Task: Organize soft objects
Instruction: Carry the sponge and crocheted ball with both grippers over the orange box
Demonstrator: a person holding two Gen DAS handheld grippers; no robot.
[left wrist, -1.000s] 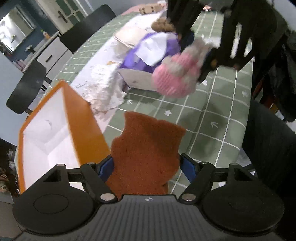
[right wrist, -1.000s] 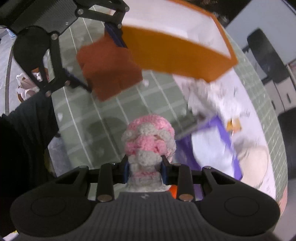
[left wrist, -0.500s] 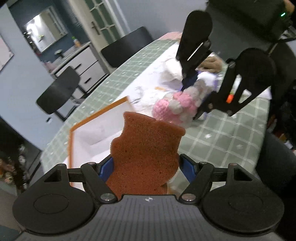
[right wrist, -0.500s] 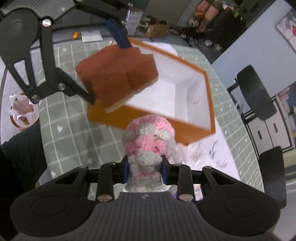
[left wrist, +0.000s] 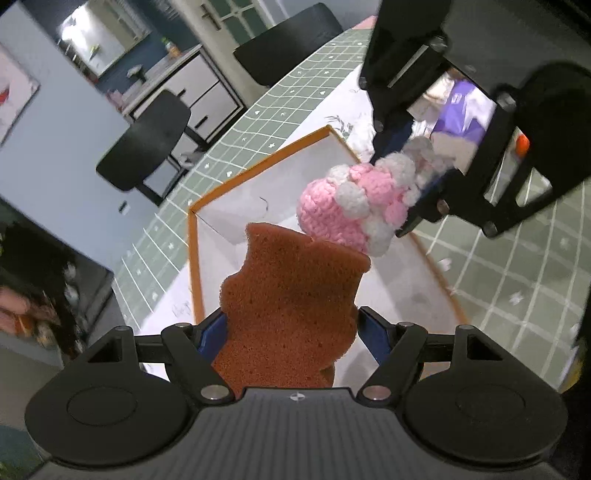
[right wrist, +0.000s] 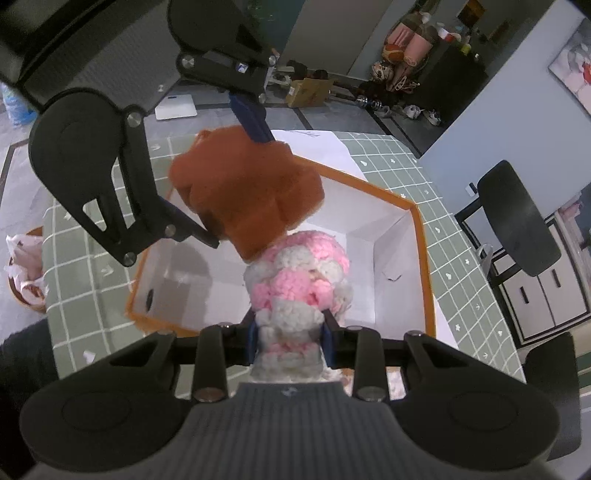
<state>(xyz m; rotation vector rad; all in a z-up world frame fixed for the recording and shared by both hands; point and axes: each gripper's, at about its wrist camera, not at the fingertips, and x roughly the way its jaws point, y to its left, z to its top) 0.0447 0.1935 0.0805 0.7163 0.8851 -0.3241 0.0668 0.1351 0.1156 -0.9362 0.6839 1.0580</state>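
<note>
Both toys have moved over the box (left wrist: 194,258). The left hand-held gripper (left wrist: 291,332) pinches a spongy brown sponge (left wrist: 291,306) upright; the right hand-held gripper (right wrist: 291,332) pinches a knitted pink-and-white toy (right wrist: 299,280), pointing forward.

Walls: pale blue-grey, with a framed picture (right wrist: 576,70).
Floor: grey tiles with dark border lines.
Furniture: black chairs (left wrist: 147,144) beside a table with a green grid cloth (left wrist: 266,110); white drawer cabinet (left wrist: 192,85) behind.
Door: white, with glass panes (left wrist: 229,18).
</note>
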